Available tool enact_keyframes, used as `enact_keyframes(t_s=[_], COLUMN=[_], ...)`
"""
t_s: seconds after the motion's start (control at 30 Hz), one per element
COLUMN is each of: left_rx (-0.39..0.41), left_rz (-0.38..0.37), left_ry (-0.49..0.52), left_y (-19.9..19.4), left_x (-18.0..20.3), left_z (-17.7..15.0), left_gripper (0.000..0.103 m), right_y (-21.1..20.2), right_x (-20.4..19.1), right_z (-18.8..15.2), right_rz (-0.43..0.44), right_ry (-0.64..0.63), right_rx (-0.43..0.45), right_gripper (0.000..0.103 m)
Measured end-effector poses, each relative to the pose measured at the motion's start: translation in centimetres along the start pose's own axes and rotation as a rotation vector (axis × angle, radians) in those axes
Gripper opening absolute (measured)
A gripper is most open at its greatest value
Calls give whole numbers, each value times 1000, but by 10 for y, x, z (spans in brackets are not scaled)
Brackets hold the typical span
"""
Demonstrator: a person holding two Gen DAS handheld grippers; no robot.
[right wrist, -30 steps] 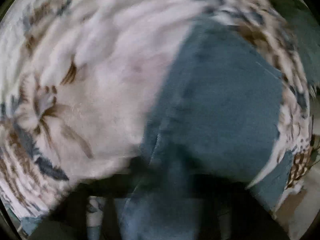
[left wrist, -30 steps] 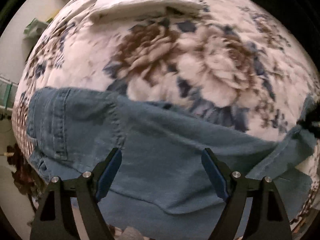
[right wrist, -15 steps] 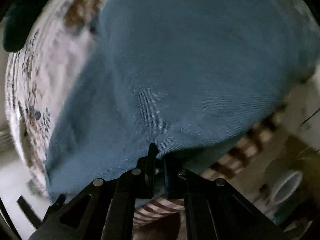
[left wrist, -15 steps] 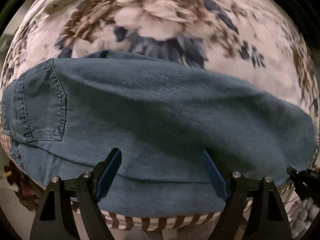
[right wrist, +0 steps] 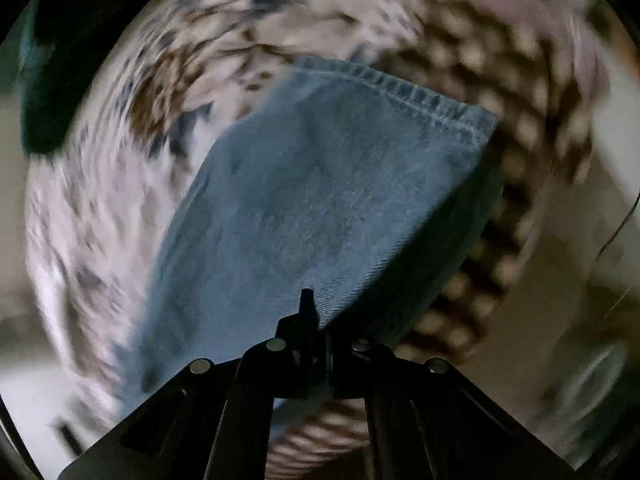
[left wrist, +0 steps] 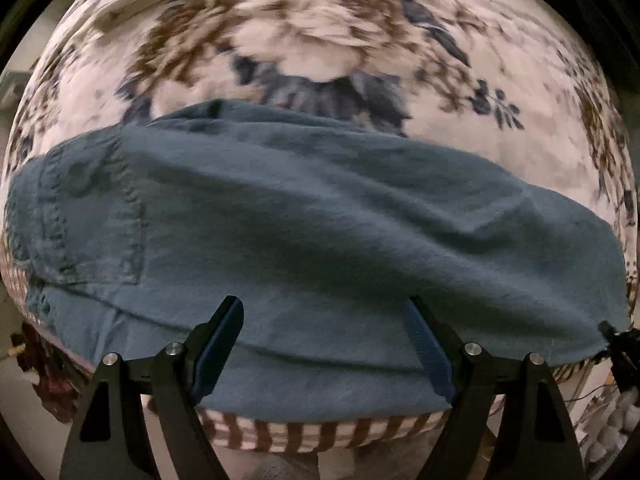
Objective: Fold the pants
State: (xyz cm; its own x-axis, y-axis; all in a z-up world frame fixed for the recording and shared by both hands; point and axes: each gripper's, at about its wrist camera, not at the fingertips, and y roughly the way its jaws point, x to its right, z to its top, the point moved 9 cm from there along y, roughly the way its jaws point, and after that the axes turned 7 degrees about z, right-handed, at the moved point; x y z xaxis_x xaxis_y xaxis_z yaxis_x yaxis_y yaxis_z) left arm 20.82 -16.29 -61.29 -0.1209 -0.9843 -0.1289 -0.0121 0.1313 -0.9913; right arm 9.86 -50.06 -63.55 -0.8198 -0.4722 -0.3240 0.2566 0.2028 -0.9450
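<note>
Two tools work one pair of pants. Nearest, the left tool hangs with its fingers spread apart, empty, just over the near edge of the pants. These lie on the flowered bed, long axis running crosswise in front of that tool, one back pocket at its left end. Off the pants' right end, the right tool is clamped on a lifted leg, the hem beyond it. That right tool looks set to carry the fold toward the pocket.

Blue denim pants lie folded flat, back pocket up.
</note>
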Motion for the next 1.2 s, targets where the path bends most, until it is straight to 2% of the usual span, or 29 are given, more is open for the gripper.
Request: enact_keyframes(t_s=[0.03,0.07,0.1,0.13,0.17,0.2,0.27,0.33,0.37,0.47,0.5,0.6,0.73,0.77,0.8,0.83,0.87,0.9,1.0,1.2], left_rx=[-1,-3,-5,-4,-3,-6,-25,-53,-56,-36,-28,-26,-20,-14,-5,15,43,56,113,167], left_rz=[-1,-1,-1,-6,-11,-13,-26,-49,-70,-106,-101,-64,-76,-82,-88,-95,-76,-41,-32,-56], left_ry=[-12,-24,-41,-65,-90,-112,-165,-237,-285,-414,-453,-563,-675,-698,-712,-720,-713,-701,-699,-710], left_y=[0,0,1,1,1,2,7,12,13,15,17,29,48,53,55,57,56,55,43,-3], left_x=[-8,-15,-24,-35,-46,-57,-83,-116,-135,-193,-215,-275,-329,-337,-344,-350,-353,-358,-370,-390], left_z=[-2,-4,-7,-10,-13,-16,-24,-31,-34,-35,-34,-30,-15,-9,-4,3,9,14,27,-12], left_gripper=[81,81,81,81,81,81,84,84,84,84,84,84,84,80,70,59,34,26,18,17], right_y=[6,17,29,31,27,19,8,-3,-3,14,28,63,109,119,123,135,137,135,124,90], right_x=[3,8,13,12,10,4,-11,-24,-36,-84,-107,-153,-168,-169,-167,-176,-178,-178,-190,-208], right_z=[-2,-5,-12,-14,-17,-22,-40,-73,-91,-135,-158,-198,-230,-231,-229,-231,-231,-231,-234,-242], right_rz=[-30,-50,-31,7,46,70,65,-10,-19,50,100,167,193,186,183,179,162,149,86,85], right_ry=[-20,-16,40,73,92,85,63,27,14,-18,-39,-27,107,131,153,168,175,171,91,4], right_rx=[-37,-92,-153,-168,-159,-132,-98,-84,-91,-160,-211,-272,-308,-298,-261,-231,-202,-179,-136,-151], right_gripper=[7,16,19,27,39,44,57,57,57,57,57,57,57,57,55,41,16,8,3,3])
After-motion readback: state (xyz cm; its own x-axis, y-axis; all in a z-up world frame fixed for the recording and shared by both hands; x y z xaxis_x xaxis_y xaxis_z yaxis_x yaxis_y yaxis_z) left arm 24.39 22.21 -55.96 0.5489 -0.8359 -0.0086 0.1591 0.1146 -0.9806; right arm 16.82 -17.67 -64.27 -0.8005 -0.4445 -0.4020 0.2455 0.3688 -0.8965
